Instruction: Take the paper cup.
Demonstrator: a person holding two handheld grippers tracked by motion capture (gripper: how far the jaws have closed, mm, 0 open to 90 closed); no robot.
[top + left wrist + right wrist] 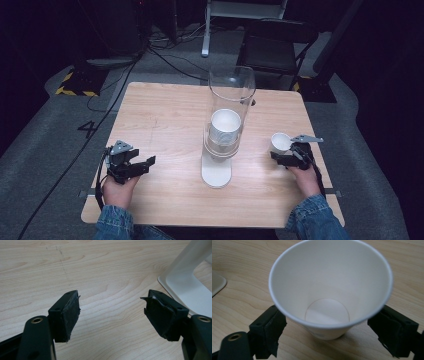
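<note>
Between the jaws of the right gripper (pixel 329 332), a white paper cup (pixel 330 287) is standing upright on the wooden surface (pixel 165 115), right of the clear dispenser tube (pixel 230 110), jaws flanking it without visibly clamping, while the left gripper (pixel 112 312) is hanging wide and empty.

Your only obstacle is the cup dispenser (pixel 225 125) mid-table; bare table (pixel 165 115) lies open on both its sides.

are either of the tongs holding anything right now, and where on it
The right tongs straddle the white paper cup at its lower wall, but whether the pads touch it cannot be told. The left tongs are open and hold nothing.
</note>
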